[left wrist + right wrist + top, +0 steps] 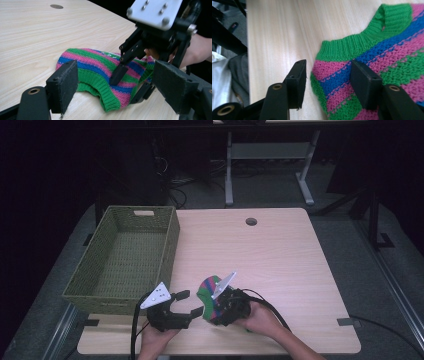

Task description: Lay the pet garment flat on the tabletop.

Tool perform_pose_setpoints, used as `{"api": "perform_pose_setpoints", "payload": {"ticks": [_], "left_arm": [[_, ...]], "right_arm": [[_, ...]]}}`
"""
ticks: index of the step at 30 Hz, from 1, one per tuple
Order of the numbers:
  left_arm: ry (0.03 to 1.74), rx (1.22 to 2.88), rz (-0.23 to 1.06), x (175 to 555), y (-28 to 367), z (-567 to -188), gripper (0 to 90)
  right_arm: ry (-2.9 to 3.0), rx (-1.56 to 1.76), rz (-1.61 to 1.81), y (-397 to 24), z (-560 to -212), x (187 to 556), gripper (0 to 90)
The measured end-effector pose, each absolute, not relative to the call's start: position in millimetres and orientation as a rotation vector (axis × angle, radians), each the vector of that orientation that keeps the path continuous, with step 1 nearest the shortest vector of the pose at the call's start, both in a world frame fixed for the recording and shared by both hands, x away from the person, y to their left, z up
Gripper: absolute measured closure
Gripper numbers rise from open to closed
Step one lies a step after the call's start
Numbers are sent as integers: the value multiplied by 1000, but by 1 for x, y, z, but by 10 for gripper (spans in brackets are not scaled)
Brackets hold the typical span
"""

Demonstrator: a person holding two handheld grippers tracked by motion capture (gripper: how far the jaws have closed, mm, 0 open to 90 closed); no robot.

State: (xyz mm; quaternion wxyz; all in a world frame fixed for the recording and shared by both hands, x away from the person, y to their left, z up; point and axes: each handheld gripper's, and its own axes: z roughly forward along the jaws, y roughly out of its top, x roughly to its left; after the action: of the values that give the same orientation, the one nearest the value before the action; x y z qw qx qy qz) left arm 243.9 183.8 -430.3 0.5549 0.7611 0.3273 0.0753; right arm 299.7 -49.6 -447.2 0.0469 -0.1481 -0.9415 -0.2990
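basket: woven green basket [125, 257], left third of the high view, tilted with its far handle end toward upper centre. Near rim sits at the table's front-left edge, just above the left gripper.
left gripper: left gripper [187, 302] at lower left-centre of the high view, held in a hand [157, 337] coming up from the bottom edge. Jaws spread wide with nothing between them. In the left gripper view the two pads flank the knit's green hem, both apart from it.
knit piece: striped knit garment [209, 292] in green, pink and blue, lower centre of the high view, lying on the table near the front edge. Ribbed green hem [100, 86] faces the left gripper.
right gripper: right gripper [216, 309] just right of the knit, hand [260, 320] behind it, cable trailing to the lower right. Jaws part open across the knit's edge: one pad on the stripes [342, 80], the other over bare wood beside the hem. Not closed on the fabric.
table: light wood table [280, 265], cable hole [251, 221] at upper centre.
open room: whole right half and far centre of the tabletop bare. Little room at the front edge near the hands.
right edge: table's right side runs clear, dark floor beyond.
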Motion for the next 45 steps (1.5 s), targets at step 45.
{"api": "perform_pose_setpoints", "payload": {"ticks": [45], "left_arm": [[785,1794,168,246,185,-431,206]], "right_arm": [[-2931,-501,-992,-58,-445,294,831]]}}
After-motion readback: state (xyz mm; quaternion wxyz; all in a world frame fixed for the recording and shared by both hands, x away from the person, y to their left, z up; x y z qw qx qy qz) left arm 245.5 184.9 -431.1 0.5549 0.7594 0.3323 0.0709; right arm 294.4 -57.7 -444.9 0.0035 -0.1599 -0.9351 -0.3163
